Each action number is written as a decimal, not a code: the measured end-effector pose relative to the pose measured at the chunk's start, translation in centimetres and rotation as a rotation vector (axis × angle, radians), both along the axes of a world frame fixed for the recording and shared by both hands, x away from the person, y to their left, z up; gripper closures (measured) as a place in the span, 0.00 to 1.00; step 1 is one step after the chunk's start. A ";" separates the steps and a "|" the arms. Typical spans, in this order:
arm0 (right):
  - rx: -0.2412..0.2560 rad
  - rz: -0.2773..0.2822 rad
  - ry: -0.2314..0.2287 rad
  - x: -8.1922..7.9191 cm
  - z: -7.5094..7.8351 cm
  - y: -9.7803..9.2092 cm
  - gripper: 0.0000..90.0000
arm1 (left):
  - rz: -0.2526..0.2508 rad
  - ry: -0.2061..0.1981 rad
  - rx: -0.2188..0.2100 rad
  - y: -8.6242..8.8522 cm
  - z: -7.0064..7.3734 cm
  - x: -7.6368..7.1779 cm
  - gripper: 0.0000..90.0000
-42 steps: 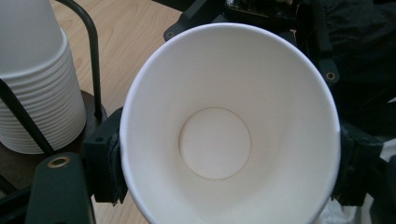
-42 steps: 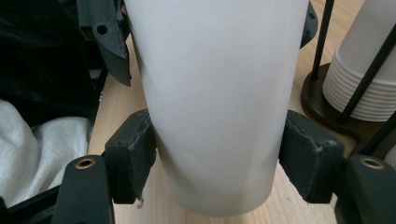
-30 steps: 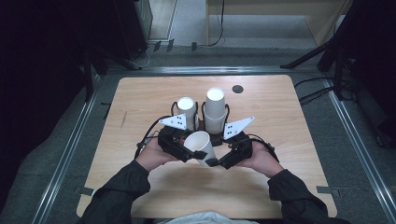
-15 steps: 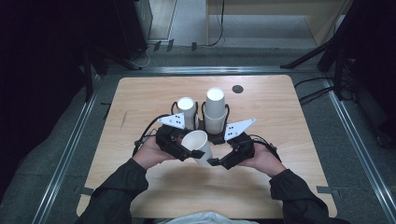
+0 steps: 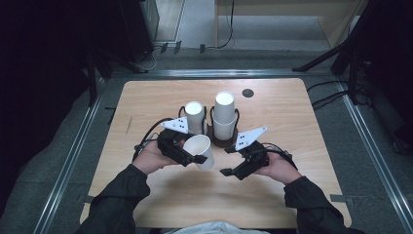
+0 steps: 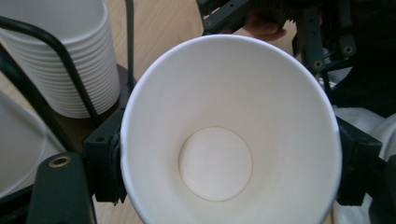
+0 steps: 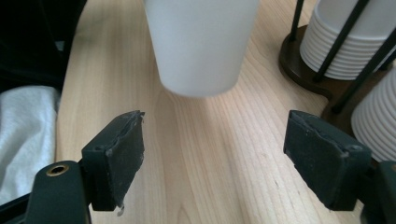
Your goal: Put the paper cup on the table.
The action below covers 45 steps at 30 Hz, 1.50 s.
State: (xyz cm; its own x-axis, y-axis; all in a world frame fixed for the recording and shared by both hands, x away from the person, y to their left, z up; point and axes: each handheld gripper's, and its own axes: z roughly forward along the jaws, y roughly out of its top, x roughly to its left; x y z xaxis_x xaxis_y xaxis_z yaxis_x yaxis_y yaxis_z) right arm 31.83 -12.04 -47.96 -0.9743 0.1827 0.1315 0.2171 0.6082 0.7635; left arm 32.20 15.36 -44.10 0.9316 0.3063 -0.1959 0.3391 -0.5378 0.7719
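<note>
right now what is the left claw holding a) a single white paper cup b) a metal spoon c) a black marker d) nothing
a: the left claw is shut on a single white paper cup, its jaws pressing the cup's sides in the left gripper view, while the right claw stands open and empty.

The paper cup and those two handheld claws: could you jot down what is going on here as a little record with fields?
Held item: single paper cup, tilted, empty inside
Holder: left gripper, jaws clamped on the cup's sides
Other tool: right gripper, jaws wide apart, holding nothing
Cup supply: two stacks of cups in a wire rack
Surface: wooden table
</note>
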 end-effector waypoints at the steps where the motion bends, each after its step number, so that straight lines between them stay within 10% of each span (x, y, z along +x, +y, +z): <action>1: -0.002 0.000 -0.003 0.1 0.0 -0.1 0.23 | 0.002 0.001 0.000 0.1 0.0 0.0 0.21; 45: 0.022 -0.214 -0.070 2.2 0.8 -6.2 0.23 | 0.088 0.010 0.096 6.1 -0.8 1.3 0.21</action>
State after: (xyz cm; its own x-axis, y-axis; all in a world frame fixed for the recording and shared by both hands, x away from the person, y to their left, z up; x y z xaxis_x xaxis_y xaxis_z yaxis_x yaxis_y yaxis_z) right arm 33.99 -18.26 -47.21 -0.9206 0.3840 0.0714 0.2856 0.5370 0.7938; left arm 33.51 21.49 -44.89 0.8984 0.4045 -0.1709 0.3957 -0.5770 0.7144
